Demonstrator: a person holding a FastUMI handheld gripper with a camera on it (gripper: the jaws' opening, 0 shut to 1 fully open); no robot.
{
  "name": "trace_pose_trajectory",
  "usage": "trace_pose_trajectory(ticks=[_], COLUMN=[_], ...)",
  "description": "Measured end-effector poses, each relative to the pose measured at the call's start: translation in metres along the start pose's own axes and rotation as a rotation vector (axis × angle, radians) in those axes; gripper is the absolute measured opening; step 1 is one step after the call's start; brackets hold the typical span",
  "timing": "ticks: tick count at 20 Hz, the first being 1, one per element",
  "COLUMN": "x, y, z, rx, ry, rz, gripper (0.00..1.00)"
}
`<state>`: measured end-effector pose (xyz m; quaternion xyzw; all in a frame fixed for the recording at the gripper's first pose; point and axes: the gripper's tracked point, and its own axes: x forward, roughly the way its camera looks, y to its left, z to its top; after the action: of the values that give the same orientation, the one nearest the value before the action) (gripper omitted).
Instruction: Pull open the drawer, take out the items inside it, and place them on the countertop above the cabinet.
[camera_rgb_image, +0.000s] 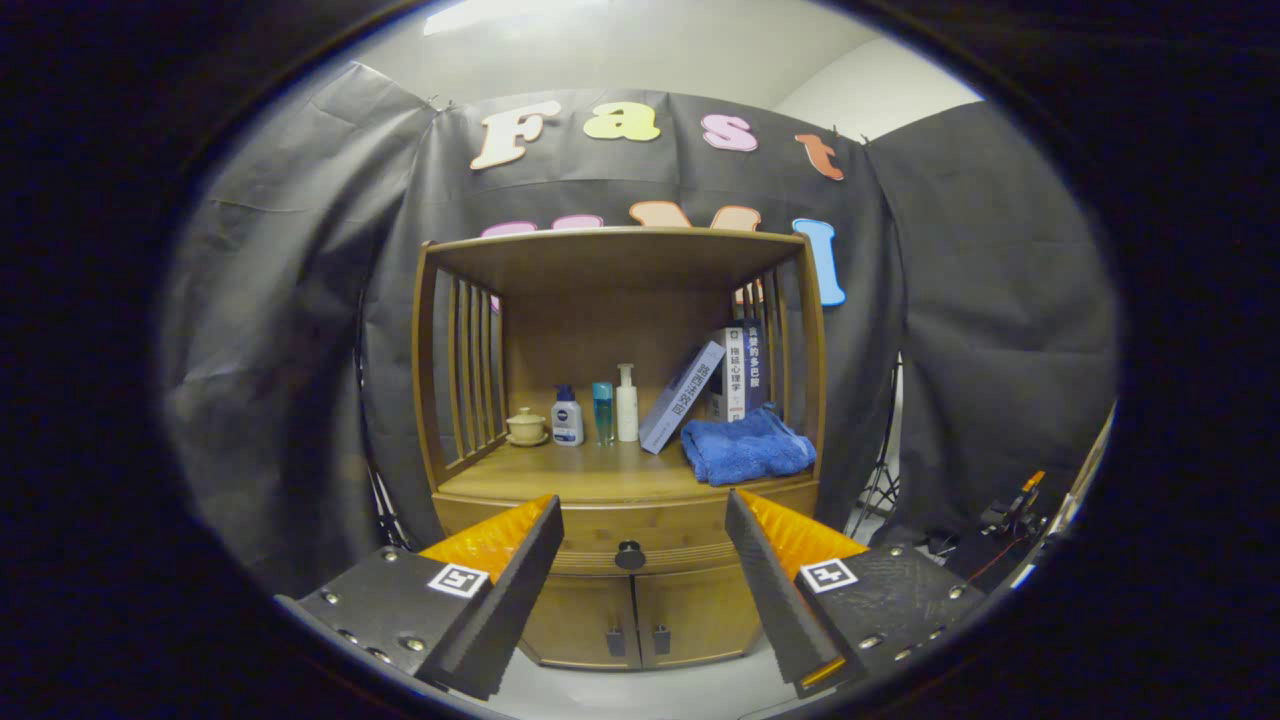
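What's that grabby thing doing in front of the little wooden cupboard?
A person is holding the gripper open in front of the small wooden cabinet. Its fingers are spread apart, with the closed drawer's round dark knob showing between them, not touched yet. On the countertop above sit a folded blue towel, some small bottles and books.

Three bottles – three books – one towel – one cup – one drawer.

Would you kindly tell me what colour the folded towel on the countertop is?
Blue; the towel shows best in the gripper view, beyond the open claw.
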<state>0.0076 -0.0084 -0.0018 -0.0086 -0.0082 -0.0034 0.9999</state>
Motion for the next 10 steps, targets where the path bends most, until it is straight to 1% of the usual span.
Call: trace_pose_trajectory(ticks=[4, 8, 10], x=[0.012, 0.043, 0.065], y=[-0.002, -0.008, -0.002], z=[-0.007, -0.028, -0.05], rx=[-0.011, -0.067, -0.115], ry=[-0.009, -0.017, -0.001], rz=[-0.002, -0.032, 0.009], gripper=[0.97, 0.97, 0.97])
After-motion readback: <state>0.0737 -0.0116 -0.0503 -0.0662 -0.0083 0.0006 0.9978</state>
